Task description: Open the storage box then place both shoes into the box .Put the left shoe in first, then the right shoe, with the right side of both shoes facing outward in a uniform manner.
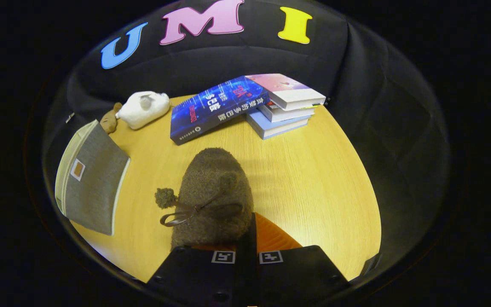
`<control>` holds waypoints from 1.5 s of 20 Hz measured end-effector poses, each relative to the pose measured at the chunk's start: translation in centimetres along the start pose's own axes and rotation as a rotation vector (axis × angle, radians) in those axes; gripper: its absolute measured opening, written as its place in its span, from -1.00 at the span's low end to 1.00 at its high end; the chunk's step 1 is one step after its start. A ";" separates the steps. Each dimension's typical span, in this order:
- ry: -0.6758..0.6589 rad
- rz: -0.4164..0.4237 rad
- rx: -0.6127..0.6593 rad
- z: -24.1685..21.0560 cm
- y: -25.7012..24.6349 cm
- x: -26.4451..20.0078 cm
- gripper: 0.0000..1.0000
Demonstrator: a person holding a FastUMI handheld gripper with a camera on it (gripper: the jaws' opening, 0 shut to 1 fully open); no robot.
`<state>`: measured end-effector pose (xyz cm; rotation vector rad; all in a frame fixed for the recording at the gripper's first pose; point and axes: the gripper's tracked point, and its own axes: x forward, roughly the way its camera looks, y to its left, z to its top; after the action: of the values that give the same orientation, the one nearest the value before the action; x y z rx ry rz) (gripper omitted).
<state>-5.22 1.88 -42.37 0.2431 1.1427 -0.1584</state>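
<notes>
The fuzzy brown shoe sat at lower centre, its heel pinched by the fingers pressed together. The grey storage box stood at the left on the surface; carrying it level seemed wise.

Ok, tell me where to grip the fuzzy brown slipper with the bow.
Pinch the fuzzy brown slipper by the thin collar at its near end, beside the orange lining, coming from behind: the rounded toe points away and looks too bulky. The gripper has its fingers close together there; their hold is unclear.
</notes>
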 end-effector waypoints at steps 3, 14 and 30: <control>-0.038 0.021 0.031 2.6 2.9 -2.9 -0.89; -0.120 0.212 0.015 10.2 22.3 -10.3 -0.89; -0.015 0.054 -0.059 5.7 35.3 -2.9 -0.87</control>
<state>7.31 34.36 -33.56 0.2194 1.1231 -0.0787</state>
